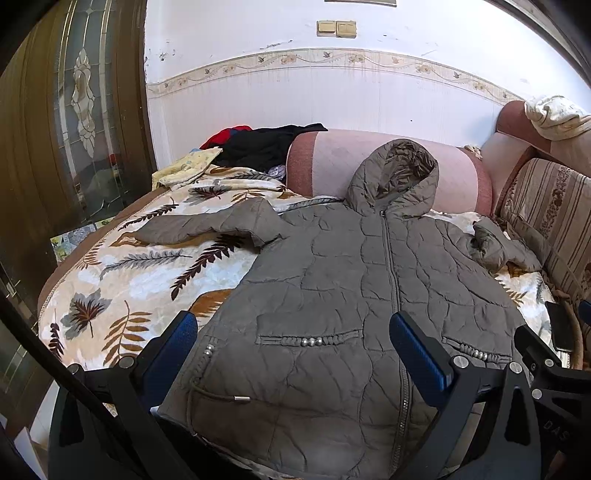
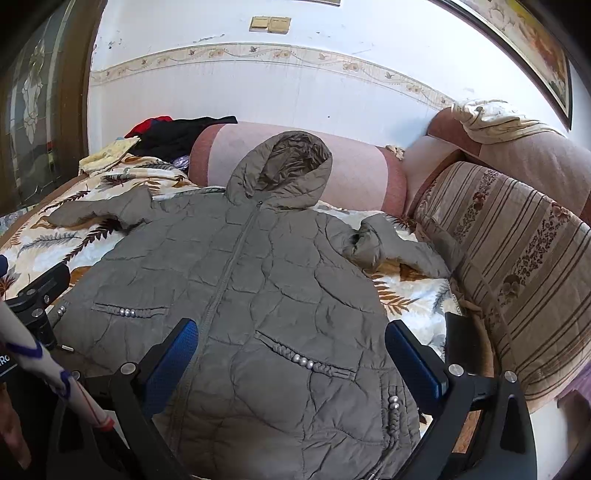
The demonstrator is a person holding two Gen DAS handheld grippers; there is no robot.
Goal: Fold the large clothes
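Both claws are spread wide with nothing between their blue pads. The left claw [image 1: 291,343] hovers over the bottom hem of the jacket [image 1: 354,280], and the right claw [image 2: 291,350] hangs over the same hem, a bit further to the right. In the right view you can see the other claw poking in at the left edge, plus a white sleeve with blue and red trim.

Count: one grey quilted hooded jacket, zipped up, lying front-up and spread flat. Two sleeves; the left one [image 1: 207,225] stretches out sideways, the right one [image 1: 506,247] is bunched up against the couch back. Two pockets trimmed with small silver beads.

It's lying on a leaf-print blanket [image 1: 129,280] that covers the seat, with the hood propped up against a pink bolster cushion [image 1: 332,162]. Striped couch back [image 2: 517,258] on the right, white wall with a floral border and two switches [image 1: 336,28], wooden glass-panel door [image 1: 74,110] on the left.

A heap of black, red and yellow clothes [image 1: 255,144] sits at the far end, well clear of the jacket.
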